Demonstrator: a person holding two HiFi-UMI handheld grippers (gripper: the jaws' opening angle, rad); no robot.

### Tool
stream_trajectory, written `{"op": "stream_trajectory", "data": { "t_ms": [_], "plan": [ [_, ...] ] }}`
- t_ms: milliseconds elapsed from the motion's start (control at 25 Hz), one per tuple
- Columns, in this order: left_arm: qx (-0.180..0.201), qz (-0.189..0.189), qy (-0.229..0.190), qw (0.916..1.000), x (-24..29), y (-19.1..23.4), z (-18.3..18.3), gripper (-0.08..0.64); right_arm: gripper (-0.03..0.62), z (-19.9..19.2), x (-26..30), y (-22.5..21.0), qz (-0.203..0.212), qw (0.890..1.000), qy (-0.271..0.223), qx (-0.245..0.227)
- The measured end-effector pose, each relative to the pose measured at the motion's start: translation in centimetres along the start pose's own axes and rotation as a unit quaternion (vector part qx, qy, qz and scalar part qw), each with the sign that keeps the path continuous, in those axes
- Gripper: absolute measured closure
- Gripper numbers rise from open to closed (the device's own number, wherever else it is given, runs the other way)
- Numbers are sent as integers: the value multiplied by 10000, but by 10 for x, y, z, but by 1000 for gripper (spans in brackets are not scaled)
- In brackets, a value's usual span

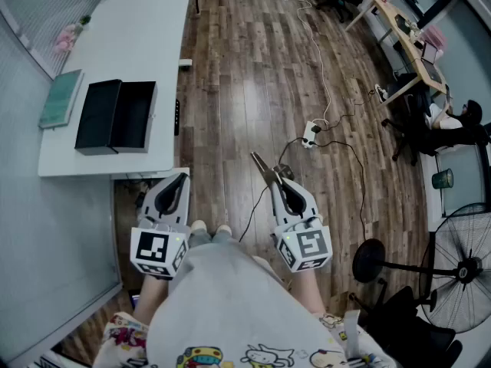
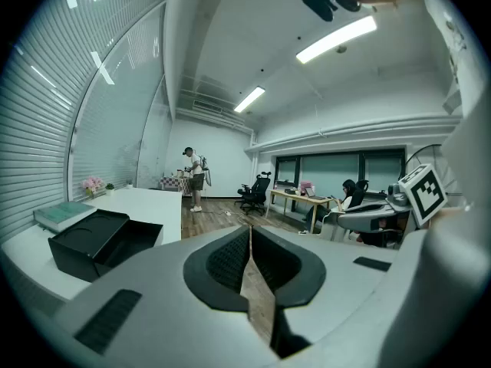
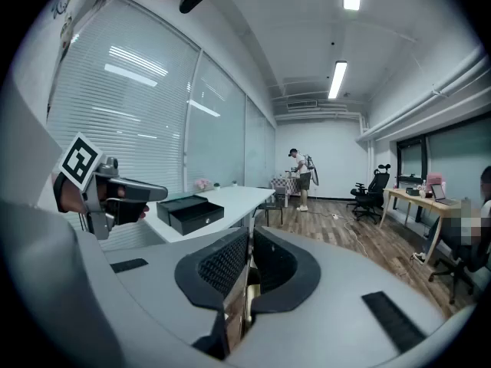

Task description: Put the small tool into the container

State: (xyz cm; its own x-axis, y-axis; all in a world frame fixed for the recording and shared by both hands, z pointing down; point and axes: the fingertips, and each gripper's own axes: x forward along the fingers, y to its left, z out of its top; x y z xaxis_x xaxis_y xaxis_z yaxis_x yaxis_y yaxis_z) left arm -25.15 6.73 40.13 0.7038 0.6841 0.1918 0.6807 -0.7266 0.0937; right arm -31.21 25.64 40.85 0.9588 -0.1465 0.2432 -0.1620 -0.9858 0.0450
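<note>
Two grippers: left gripper (image 1: 182, 178) pressed together, empty; right gripper (image 1: 281, 181) clamped on tool (image 1: 261, 165). Open box (image 1: 115, 116) near table (image 1: 146, 29) front edge, book (image 1: 60, 98) beside it. Open floor (image 1: 238, 75) between; cable (image 1: 320, 60) and fan (image 1: 460, 271) rightward.

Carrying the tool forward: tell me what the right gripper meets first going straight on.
Nothing near: the right gripper, shut on the small tool, points over wooden floor. Farther on, its line seems to meet the white table's far end; depth is unclear.
</note>
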Motion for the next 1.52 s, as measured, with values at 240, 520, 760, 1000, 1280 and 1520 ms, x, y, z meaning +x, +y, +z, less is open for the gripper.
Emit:
{"op": "stream_trajectory", "data": {
  "t_ms": [240,520,760,1000,1280,1520],
  "plan": [
    [-11,15,-20,10000,-1,-9,-4,549,575,-2,-10,-4,105,9996,-134,207],
    [-6,47,9,10000,5,-27,-6,549,575,-9,-21,-20,120,9995,-112,258],
    [-8,60,37,10000,38,-12,-6,549,575,-15,11,-37,161,9993,-6,324],
    [-46,40,40,10000,89,13,9,549,575,-3,59,-63,135,9994,41,307],
    [-20,-27,58,10000,161,53,36,549,575,19,130,-95,115,9992,82,368],
    [19,56,51,10000,208,101,53,549,575,34,197,-106,195,9989,103,421]
  ]
}}
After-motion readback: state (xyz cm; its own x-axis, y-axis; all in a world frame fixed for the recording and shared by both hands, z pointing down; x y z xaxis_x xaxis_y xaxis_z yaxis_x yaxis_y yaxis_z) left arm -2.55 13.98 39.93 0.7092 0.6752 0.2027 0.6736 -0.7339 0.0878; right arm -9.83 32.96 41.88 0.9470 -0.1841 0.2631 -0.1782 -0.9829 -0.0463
